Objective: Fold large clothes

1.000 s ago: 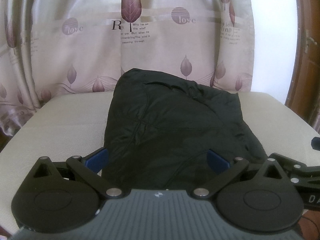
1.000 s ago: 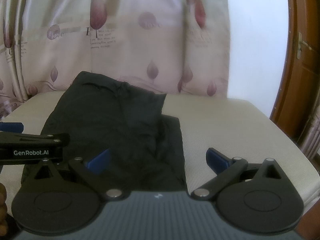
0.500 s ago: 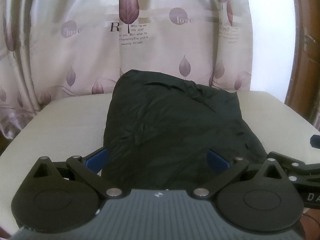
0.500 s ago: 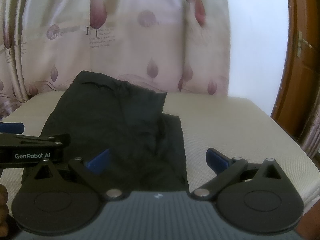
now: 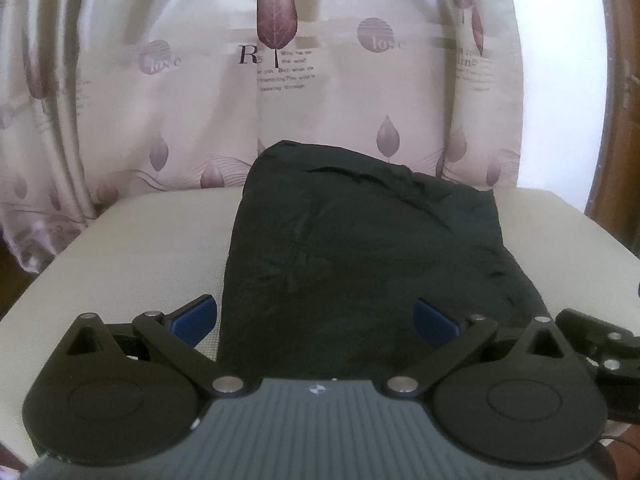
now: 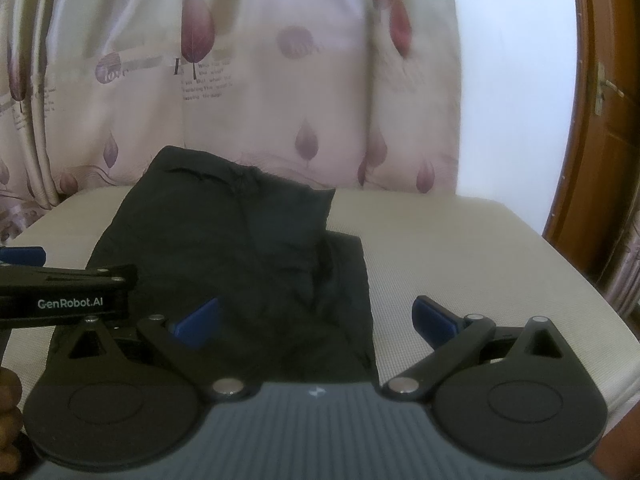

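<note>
A black garment (image 5: 360,248) lies folded into a compact stack on the beige padded surface (image 5: 140,248). It also shows in the right wrist view (image 6: 232,256), with a lower layer sticking out at its right side. My left gripper (image 5: 316,318) is open and empty, held above the garment's near edge. My right gripper (image 6: 316,320) is open and empty above the garment's near right corner. The left gripper's body (image 6: 68,300) shows at the left of the right wrist view.
A leaf-printed curtain (image 5: 280,80) hangs right behind the surface's far edge. A brown wooden door frame (image 6: 592,160) stands at the right. Bare beige surface (image 6: 460,248) lies right of the garment.
Both grippers have stayed open and moved back slightly, so the garment sits a little farther away. The garment itself has not moved.
</note>
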### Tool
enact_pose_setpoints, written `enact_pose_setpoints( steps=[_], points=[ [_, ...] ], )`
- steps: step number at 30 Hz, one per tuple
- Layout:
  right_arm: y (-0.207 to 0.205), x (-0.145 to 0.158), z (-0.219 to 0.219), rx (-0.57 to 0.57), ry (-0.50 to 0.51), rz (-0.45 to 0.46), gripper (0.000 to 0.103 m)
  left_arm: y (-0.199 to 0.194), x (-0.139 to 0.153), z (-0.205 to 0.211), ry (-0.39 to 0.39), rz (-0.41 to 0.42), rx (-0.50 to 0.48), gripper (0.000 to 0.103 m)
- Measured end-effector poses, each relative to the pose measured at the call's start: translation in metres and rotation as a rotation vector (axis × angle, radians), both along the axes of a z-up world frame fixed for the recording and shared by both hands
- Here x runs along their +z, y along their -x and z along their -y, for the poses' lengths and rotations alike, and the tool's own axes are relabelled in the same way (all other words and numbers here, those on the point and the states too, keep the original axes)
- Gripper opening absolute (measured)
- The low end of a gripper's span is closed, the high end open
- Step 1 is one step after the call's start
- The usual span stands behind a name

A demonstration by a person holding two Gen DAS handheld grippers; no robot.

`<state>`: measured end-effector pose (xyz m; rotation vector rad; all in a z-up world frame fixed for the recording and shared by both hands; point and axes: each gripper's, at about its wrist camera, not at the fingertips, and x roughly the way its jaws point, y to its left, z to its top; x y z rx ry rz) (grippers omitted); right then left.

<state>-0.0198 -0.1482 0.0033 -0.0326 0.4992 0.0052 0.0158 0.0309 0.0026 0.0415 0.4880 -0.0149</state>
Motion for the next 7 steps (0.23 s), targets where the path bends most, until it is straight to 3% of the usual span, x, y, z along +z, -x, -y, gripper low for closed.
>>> enact_pose_setpoints(
  steps=[7],
  points=[
    [0.0023, 0.0027, -0.0027, -0.005, 0.019, 0.015, 0.103, -0.0003, 0.0013, 0.0011, -0.018, -0.008, -0.006, 0.103]
  ],
)
